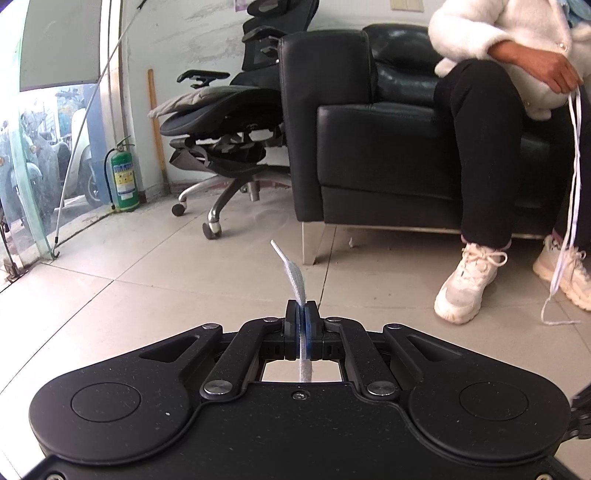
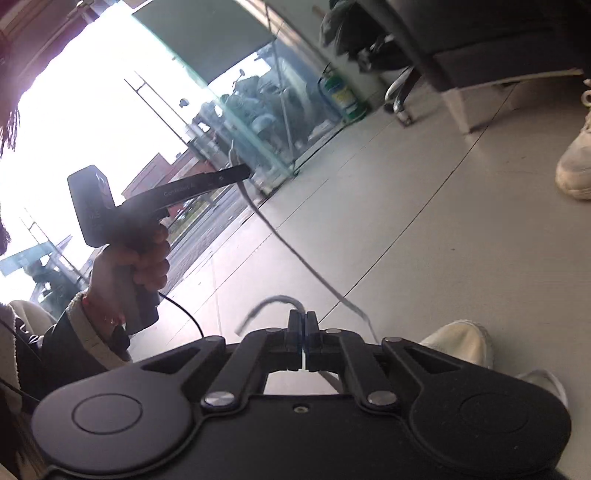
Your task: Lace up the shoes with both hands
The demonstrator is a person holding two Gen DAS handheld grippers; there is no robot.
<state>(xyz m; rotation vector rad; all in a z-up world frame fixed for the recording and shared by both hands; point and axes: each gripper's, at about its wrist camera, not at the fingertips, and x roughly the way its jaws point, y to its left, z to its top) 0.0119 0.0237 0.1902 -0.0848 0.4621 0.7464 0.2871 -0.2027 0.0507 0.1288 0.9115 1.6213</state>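
A street-front office or shop lobby: a black leather armchair (image 1: 388, 140) and a reclined black office chair (image 1: 229, 122) on castors stand on a pale tiled floor (image 1: 147, 295). At the left of the frame, a green fire extinguisher (image 1: 123, 177) sits beside a glass storefront wall (image 1: 44, 166), through which parked scooters (image 1: 79, 147) show. At upper right, a person in a white fleece jacket (image 1: 498, 33) sits in the armchair.

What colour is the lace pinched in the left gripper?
Light grey lace, shown best in the left wrist view.
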